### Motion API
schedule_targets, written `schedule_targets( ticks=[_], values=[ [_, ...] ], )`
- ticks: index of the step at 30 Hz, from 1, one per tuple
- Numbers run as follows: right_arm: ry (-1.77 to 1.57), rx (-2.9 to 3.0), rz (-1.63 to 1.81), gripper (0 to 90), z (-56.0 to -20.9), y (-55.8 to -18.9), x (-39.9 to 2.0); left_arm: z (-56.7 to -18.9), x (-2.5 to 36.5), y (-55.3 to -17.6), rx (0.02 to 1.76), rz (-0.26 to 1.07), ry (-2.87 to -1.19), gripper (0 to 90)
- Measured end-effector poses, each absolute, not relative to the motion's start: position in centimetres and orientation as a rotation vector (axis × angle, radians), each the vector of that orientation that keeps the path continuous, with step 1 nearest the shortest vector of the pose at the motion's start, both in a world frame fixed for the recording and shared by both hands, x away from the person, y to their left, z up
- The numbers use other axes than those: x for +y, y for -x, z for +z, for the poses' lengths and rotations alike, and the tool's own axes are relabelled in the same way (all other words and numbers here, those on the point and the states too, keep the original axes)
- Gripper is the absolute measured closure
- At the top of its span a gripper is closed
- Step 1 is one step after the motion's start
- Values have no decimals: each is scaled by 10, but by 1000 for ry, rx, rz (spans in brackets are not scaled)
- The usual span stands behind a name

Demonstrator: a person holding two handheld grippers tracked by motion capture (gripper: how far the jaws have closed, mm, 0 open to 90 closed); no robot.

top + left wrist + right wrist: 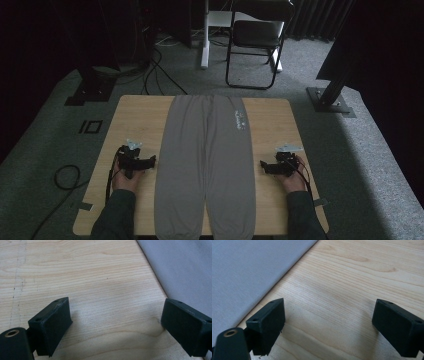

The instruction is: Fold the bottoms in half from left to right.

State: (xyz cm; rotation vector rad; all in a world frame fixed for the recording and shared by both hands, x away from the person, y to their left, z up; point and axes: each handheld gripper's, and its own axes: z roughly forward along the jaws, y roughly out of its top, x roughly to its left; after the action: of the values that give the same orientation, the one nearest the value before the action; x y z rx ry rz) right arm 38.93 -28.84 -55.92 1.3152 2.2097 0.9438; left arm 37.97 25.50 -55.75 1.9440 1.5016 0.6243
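Observation:
A pair of grey trousers [207, 160] lies flat down the middle of the wooden table [135, 115], waistband at the far end, leg cuffs at the near edge. My left gripper [152, 161] rests on the bare wood just left of the left leg, jaws wide apart with nothing between them. My right gripper [262, 165] rests on the wood just right of the right leg, likewise open and holding nothing. In the left gripper view the grey fabric [185, 267] runs past the right jaw. In the right gripper view the fabric [244, 272] lies beyond the left jaw.
A small white print [239, 119] marks the trousers near the waistband. A black folding chair [255, 40] stands on the grey carpet behind the table. Cables [65, 177] trail on the floor at left. Dark stand bases [330, 102] sit at both far corners.

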Motion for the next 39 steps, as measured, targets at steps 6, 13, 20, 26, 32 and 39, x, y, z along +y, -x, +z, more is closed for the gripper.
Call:
schedule_targets(
  ticks=[6,13,20,26,32,39],
  values=[
    [-1317,2207,944,110,-559,-389,-288,-558,256,-376,1492,622,-1950,97],
    [-1317,2206,943,109,-559,-389,-288,-558,257,-375,1481,618,-1955,99],
    [-1318,2206,943,110,-559,-389,-288,-557,260,-371,1466,623,-1950,165],
    [-1318,2206,943,109,-559,-389,-288,-553,260,-367,1487,612,-1955,275],
    [-1318,2206,943,110,-559,-389,-288,-553,261,-366,1499,619,-1947,307],
    [-1318,2206,943,110,-559,-389,-288,-549,258,-365,1492,573,-1942,456]
  ],
)
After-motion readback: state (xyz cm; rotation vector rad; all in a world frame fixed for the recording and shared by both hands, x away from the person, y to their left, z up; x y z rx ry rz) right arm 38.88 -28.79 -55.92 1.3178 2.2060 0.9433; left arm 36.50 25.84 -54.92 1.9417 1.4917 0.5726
